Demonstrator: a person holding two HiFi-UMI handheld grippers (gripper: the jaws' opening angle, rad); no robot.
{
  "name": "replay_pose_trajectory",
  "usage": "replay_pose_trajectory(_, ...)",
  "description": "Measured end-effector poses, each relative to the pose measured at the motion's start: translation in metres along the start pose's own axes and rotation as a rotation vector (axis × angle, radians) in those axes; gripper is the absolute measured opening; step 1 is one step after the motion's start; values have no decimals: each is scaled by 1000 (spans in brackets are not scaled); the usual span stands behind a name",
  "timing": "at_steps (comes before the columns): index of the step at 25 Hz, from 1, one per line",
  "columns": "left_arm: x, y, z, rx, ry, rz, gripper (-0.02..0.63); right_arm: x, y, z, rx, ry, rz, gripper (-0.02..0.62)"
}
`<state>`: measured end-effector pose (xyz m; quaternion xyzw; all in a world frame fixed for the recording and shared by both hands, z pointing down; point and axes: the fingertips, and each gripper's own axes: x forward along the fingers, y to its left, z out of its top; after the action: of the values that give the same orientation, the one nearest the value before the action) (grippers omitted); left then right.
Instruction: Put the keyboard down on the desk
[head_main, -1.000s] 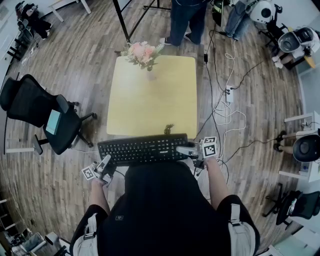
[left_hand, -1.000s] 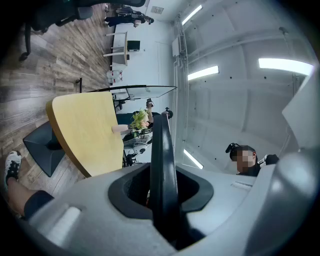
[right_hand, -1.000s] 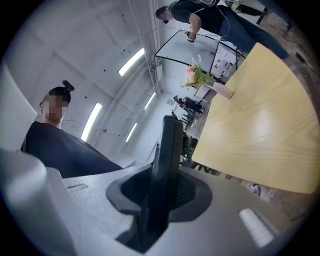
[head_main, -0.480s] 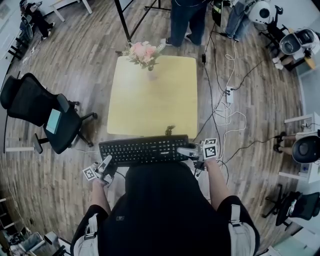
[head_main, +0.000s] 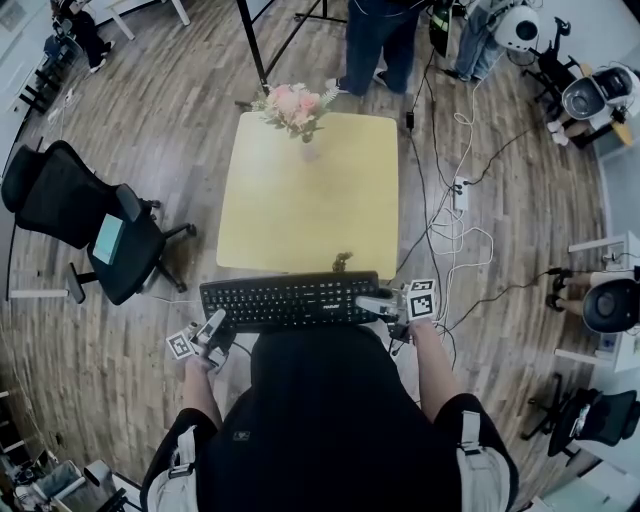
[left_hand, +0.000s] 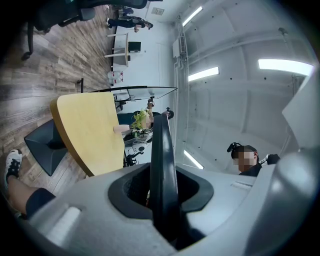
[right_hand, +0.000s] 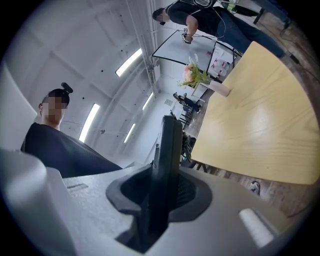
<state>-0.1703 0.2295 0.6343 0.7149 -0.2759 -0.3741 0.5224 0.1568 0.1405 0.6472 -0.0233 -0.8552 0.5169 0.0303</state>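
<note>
A black keyboard (head_main: 290, 300) hangs level in the air just before the near edge of the yellow desk (head_main: 310, 190), close to my body. My left gripper (head_main: 212, 325) is shut on its left end and my right gripper (head_main: 375, 303) on its right end. In the left gripper view the keyboard (left_hand: 161, 150) stands edge-on between the dark pads of the left gripper (left_hand: 162, 192). The right gripper view shows the same: the keyboard's thin edge (right_hand: 169, 145) is clamped in the right gripper (right_hand: 160, 192), with the desk (right_hand: 260, 120) beyond it.
A vase of pink flowers (head_main: 292, 105) stands at the desk's far edge and a small dark object (head_main: 342, 260) at its near edge. A black office chair (head_main: 90, 230) is to the left. Cables and a power strip (head_main: 455, 200) lie on the floor to the right. A person (head_main: 375, 40) stands beyond the desk.
The keyboard and both grippers have drifted very slightly to the right in the head view; the grip is the same.
</note>
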Motion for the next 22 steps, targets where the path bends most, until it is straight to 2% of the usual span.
replay_pose_trajectory(11,-3,5,15,1,0,1,94,13,-8,5,20,-8,-8,103)
replay_pose_trajectory(22,4,22,66,-23,12,14,94,48,-27,35,52,-22,-40,106)
